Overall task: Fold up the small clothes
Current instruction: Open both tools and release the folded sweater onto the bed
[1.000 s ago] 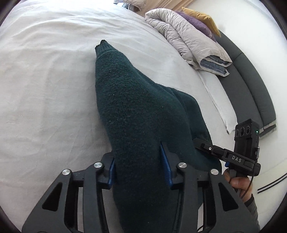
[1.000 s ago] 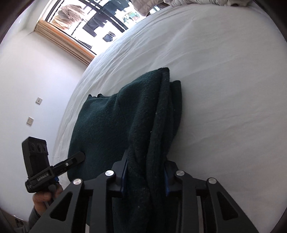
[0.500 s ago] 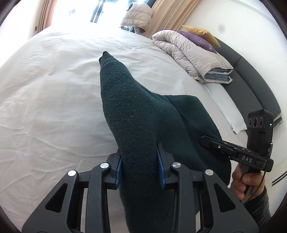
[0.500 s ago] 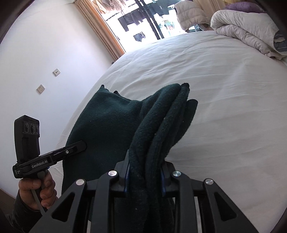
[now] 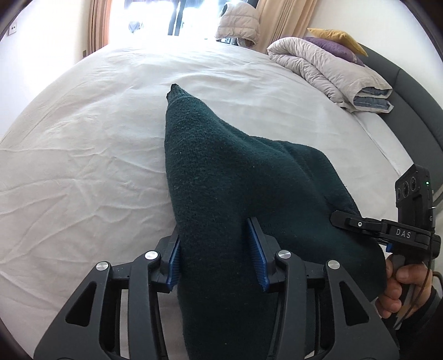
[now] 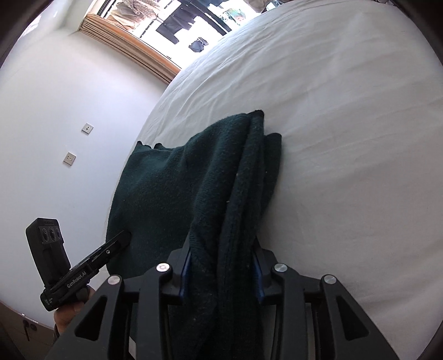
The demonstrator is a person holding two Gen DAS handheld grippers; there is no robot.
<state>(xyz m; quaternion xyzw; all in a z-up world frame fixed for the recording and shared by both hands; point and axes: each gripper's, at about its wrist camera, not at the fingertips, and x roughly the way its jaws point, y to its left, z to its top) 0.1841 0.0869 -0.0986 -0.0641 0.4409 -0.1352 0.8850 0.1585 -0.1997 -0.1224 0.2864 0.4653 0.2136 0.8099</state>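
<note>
A dark green knitted garment [image 5: 221, 177] lies partly on the white bed [image 5: 83, 155], its near edge lifted. My left gripper [image 5: 216, 249] is shut on one part of that edge; the cloth fills the gap between the blue pads. My right gripper [image 6: 221, 268] is shut on a bunched, folded part of the same garment [image 6: 171, 188]. In the left wrist view the right gripper [image 5: 343, 220] stands at the garment's right side. In the right wrist view the left gripper [image 6: 121, 239] stands at its left side.
A folded beige duvet [image 5: 326, 69] with purple and yellow cushions lies at the bed's far right by a grey headboard [image 5: 409, 91]. A window with curtains [image 5: 171, 16] is beyond the bed. A white wall with sockets [image 6: 69, 157] runs along the bed's left side.
Both grippers have kept hold of the garment. Both views tilted up half a second ago; the left has tilted further up, the right has dropped back towards the bed.
</note>
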